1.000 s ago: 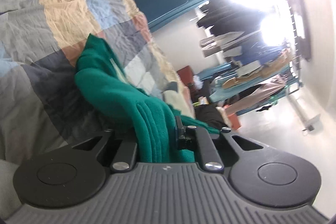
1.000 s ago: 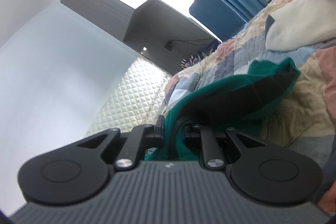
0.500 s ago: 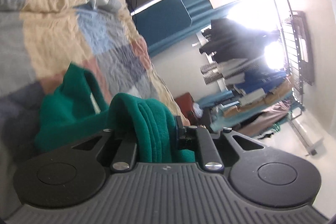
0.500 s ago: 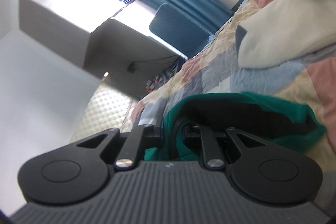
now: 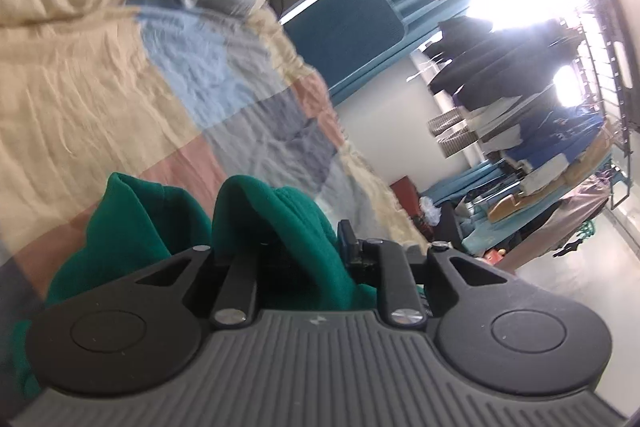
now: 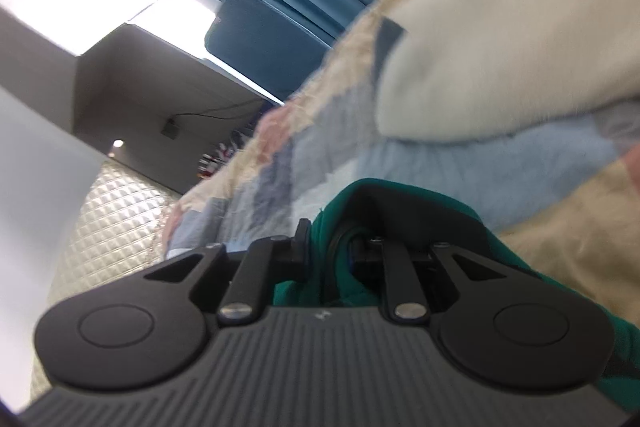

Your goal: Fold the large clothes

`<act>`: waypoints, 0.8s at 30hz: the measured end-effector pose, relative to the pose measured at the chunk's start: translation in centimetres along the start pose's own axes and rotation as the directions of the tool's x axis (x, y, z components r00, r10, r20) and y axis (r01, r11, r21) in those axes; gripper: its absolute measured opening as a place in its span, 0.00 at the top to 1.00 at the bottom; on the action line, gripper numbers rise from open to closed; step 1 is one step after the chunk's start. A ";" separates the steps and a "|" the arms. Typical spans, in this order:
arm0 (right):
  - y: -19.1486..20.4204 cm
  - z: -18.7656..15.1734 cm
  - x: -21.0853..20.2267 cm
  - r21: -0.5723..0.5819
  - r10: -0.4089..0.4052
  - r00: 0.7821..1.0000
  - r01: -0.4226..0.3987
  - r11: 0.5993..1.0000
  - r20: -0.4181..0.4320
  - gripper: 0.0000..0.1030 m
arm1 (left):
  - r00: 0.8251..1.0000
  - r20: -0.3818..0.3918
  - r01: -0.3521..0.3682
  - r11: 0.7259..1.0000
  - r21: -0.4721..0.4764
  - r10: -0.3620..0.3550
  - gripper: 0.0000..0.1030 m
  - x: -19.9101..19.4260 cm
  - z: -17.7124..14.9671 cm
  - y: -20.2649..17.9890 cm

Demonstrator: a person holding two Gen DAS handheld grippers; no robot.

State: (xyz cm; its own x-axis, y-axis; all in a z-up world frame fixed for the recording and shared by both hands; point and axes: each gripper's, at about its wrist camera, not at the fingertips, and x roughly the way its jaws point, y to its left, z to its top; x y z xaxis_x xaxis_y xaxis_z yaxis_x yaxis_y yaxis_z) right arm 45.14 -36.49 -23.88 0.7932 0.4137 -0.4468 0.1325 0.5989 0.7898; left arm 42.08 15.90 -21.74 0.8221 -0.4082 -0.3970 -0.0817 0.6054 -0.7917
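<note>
A green fleece garment (image 5: 140, 223) lies bunched on the patchwork quilt (image 5: 100, 87) of a bed. A thick fold of it stands between the fingers of my left gripper (image 5: 285, 239), whose jaws are opening; the cloth still fills the gap against the one fingertip (image 5: 346, 239) that shows. In the right wrist view the same green garment (image 6: 500, 239) arches over my right gripper (image 6: 332, 243), which is shut on its edge just above the quilt (image 6: 460, 163). Both grippers are low over the bed.
A cream cushion or folded cloth (image 6: 500, 47) lies on the quilt beyond the right gripper. A teal chair (image 5: 344, 23) and a desk stand past the bed. A loaded clothes rack (image 5: 540, 127) fills the right of the room. A quilted headboard (image 6: 116, 203) is at the left.
Both grippers came down toward the quilt carrying the green garment forward. The hanging cloth has bunched into a low heap under them and the bed fills more of each view.
</note>
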 end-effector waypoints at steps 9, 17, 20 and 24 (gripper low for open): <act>-2.7 0.3 4.4 0.011 -0.022 0.999 0.023 1.000 -0.042 0.81 | 0.998 -0.050 -0.028 0.998 -0.048 0.026 0.78 5.3 0.6 3.3; -1.2 -0.2 2.5 -0.049 -0.011 1.000 0.010 0.999 -0.023 0.75 | 1.000 -0.030 -0.001 0.999 0.032 0.002 0.48 2.6 0.2 0.7; 0.5 -0.4 0.4 -0.128 -0.019 1.000 0.017 0.992 -0.013 0.55 | 0.999 0.043 -0.021 0.996 0.092 0.017 0.21 -0.1 -0.4 -1.1; 3.3 -1.7 -3.3 -0.265 -0.048 0.999 0.052 0.963 0.023 0.39 | 0.992 0.109 -0.085 0.976 0.201 0.064 0.13 -3.7 -1.3 -3.5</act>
State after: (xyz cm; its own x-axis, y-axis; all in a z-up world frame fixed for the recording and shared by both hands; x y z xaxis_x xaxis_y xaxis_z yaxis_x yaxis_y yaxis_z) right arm 41.98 -34.73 -20.51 0.7992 0.3690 -0.4744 0.0116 0.7797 0.6261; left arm 38.58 14.43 -18.08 0.8718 -0.2918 -0.3935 -0.0362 0.7626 -0.6458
